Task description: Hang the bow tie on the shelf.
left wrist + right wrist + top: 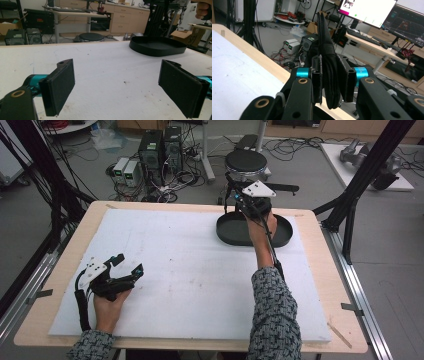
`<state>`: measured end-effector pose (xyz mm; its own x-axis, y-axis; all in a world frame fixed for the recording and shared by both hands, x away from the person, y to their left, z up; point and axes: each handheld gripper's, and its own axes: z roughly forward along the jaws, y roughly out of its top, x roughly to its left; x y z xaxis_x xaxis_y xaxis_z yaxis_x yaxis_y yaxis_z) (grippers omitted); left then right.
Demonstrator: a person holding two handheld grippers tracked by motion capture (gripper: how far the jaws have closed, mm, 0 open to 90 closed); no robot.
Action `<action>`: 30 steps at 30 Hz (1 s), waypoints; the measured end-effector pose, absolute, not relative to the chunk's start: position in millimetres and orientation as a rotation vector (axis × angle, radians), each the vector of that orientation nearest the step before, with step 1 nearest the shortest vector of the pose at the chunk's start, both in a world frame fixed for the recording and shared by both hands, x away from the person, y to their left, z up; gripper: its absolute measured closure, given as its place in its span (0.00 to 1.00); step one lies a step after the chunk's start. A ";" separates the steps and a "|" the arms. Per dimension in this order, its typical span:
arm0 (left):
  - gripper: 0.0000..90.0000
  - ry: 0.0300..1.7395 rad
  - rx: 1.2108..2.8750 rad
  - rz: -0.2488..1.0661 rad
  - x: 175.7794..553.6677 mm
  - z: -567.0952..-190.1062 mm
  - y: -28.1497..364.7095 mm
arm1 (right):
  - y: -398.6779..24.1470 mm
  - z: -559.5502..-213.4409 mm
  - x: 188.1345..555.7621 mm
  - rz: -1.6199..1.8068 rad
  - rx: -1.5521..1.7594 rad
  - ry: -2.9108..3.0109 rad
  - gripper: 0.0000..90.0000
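Observation:
A black oval tray [230, 232] lies at the far right of the white mat [175, 270]. My right gripper [239, 197] hangs above the tray's far rim, held up by a hand. In the right gripper view it [332, 82] is shut on a thin black curved piece [325, 45] that stands edge-on and rises well above the jaws. I cannot tell what that piece is. My left gripper [128, 264] rests low over the mat's near left, open. In the left gripper view its pads [60, 85] stand wide apart with nothing between them, and the tray [157, 46] lies ahead to the right.
The mat covers a wooden table [312, 235]. Black frame posts [365, 175] stand at the table's right and left. Beyond the far edge are a round black stool [246, 162], computer boxes [160, 150] and cables on the floor.

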<state>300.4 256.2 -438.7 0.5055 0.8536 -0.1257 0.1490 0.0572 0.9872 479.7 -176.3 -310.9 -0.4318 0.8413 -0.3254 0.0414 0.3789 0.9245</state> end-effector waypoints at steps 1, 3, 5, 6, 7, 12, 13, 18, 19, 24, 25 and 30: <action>0.15 0.933 1.435 0.673 300.3 -438.7 256.0 | -174.9 -311.7 480.2 1.146 0.782 1.766 0.84; 0.15 0.933 1.437 0.673 300.3 -438.7 256.0 | -173.7 -312.4 481.1 1.135 0.785 1.766 0.84; 0.15 0.932 1.437 0.672 300.1 -438.6 256.0 | -172.6 -313.4 483.7 1.121 0.798 1.758 0.84; 0.15 0.933 1.439 0.670 300.1 -438.5 256.2 | -172.8 -313.3 485.0 1.118 0.811 1.752 0.84; 0.15 0.933 1.435 0.671 300.2 -438.6 256.0 | -172.8 -313.3 486.6 1.116 0.830 1.751 0.84; 0.15 0.929 1.435 0.666 299.9 -438.5 256.3 | -173.1 -317.1 489.6 1.056 0.855 1.726 0.84; 0.15 0.930 1.435 0.666 299.9 -438.5 256.2 | -174.0 -317.2 490.2 1.060 0.862 1.726 0.84; 0.15 0.930 1.437 0.664 299.9 -438.6 256.3 | -174.7 -320.5 492.4 1.037 0.878 1.732 0.84; 0.15 0.930 1.437 0.663 299.9 -438.6 256.3 | -174.7 -320.5 492.4 1.037 0.878 1.732 0.84; 0.15 0.933 1.436 0.662 300.0 -438.7 256.4 | -174.5 -322.6 493.9 1.038 0.897 1.730 0.83; 0.15 0.933 1.437 0.663 299.9 -438.6 256.4 | -174.5 -322.6 493.9 1.038 0.897 1.730 0.83; 0.15 0.935 1.437 0.664 299.9 -438.6 256.3 | -175.2 -324.1 495.0 1.022 0.916 1.730 0.83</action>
<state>299.9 256.3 -438.6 0.5080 0.8509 -0.1337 0.1545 0.0627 0.9860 495.0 -175.2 -324.1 -0.3205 0.8902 -0.3238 0.1463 0.3842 0.9116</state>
